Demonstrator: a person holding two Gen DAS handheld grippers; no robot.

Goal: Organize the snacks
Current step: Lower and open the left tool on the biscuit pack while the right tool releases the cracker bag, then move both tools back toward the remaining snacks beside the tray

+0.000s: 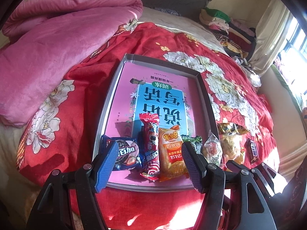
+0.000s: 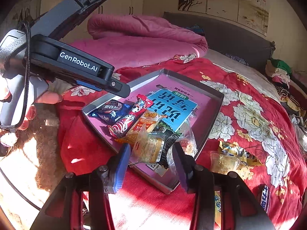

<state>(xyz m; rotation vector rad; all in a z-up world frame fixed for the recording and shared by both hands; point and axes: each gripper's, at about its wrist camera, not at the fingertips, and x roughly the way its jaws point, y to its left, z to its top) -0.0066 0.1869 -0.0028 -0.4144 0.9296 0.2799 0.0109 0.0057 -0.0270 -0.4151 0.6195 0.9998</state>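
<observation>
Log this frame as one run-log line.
stage: filling grey shallow box | in box: blue cookie pack, red candy stick, orange rice-cracker pack | left gripper: open | right gripper: open | outside: yellow snack bag

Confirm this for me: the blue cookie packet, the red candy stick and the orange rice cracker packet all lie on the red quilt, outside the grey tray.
Not right. The blue cookie packet, the red candy stick and the orange rice cracker packet lie inside the grey tray, on the pink book cover, not out on the red quilt. The left wrist view shows it.
</observation>
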